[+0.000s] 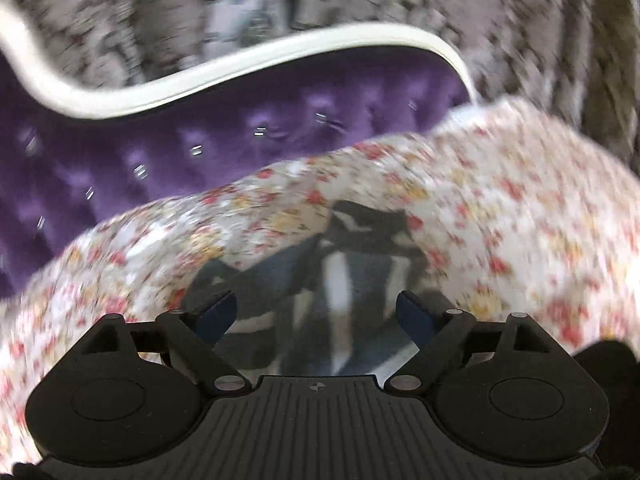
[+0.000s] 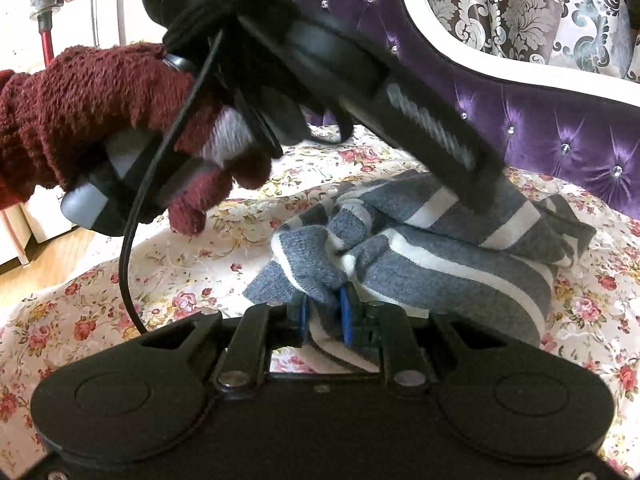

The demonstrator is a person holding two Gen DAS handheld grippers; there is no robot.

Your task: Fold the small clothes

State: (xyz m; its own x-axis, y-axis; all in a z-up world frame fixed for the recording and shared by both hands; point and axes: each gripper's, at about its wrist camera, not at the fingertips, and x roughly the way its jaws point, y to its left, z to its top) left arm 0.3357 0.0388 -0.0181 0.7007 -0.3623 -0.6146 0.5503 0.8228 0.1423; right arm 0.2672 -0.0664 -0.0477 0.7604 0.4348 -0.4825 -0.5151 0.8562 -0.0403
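Note:
A grey garment with white stripes (image 2: 420, 256) lies bunched on the floral bedsheet (image 2: 168, 264). My right gripper (image 2: 325, 312) is shut on a fold at its near edge, blue pads pinching the cloth. My left gripper (image 1: 316, 312) is open, its blue pads wide apart, just above the same garment (image 1: 340, 272), which is blurred. In the right wrist view the left gripper's body (image 2: 420, 112) reaches down from the upper left onto the garment's far part, held by a hand in a dark red knit glove (image 2: 100, 120); its fingertips are hidden there.
A purple tufted headboard (image 2: 560, 128) with a white frame stands behind the bed, also in the left wrist view (image 1: 160, 144). Patterned curtains (image 2: 520, 8) hang behind it. A black cable (image 2: 132, 216) dangles from the left gripper. Wooden floor (image 2: 48, 256) lies left of the bed.

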